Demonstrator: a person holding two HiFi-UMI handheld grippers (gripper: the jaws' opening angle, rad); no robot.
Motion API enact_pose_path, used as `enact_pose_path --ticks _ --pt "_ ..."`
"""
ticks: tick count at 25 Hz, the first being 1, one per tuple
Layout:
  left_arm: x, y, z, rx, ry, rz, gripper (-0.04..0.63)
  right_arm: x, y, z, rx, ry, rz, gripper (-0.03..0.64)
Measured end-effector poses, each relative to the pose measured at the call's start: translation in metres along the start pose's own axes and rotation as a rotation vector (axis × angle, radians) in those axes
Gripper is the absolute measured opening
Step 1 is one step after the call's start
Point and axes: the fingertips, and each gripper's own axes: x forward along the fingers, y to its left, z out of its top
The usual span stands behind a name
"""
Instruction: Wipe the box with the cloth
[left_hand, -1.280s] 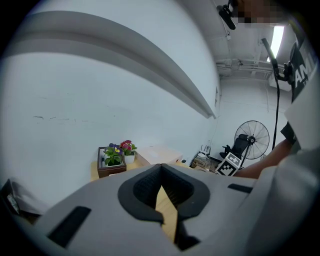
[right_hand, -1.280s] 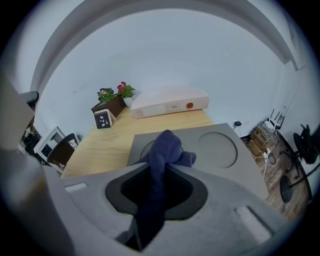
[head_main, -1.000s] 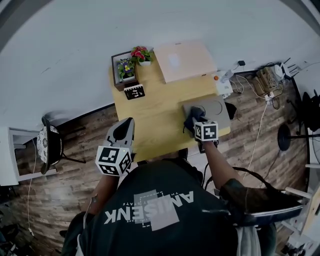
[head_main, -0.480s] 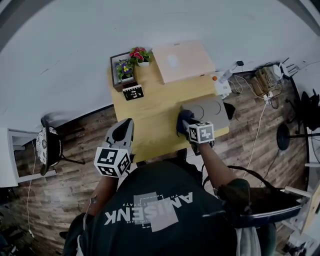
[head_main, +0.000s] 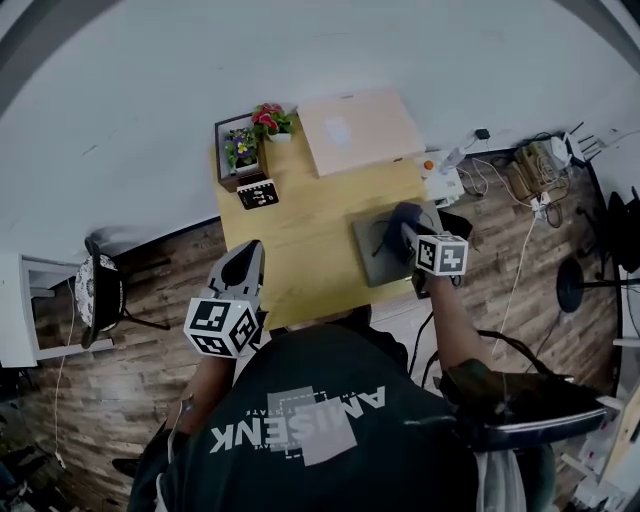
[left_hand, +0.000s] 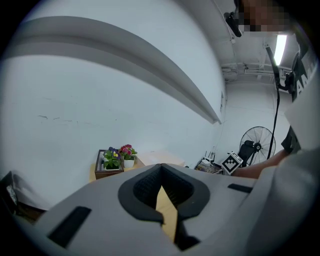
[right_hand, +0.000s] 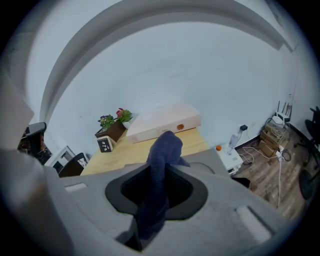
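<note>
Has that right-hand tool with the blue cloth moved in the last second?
Yes. The right gripper has swept the cloth rightwards across the grey box, from its left edge to its right side.

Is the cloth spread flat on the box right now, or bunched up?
Bunched. The dark blue cloth is pinched into a narrow wad between the right gripper's jaws, over the grey box.
</note>
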Motion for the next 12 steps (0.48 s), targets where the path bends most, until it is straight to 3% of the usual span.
enact_pose_path --ticks 6,12 --pt "0.019 -0.017 0.007 -0.018 0.001 0.032 0.000 0.001 -0.076 0.019 -0.020 0.005 -0.073 0.071" --pt "0.032 -0.033 0.002 -0.012 0.019 0.064 0.000 0.006 -0.123 0.026 -0.020 0.041 -0.113 0.071"
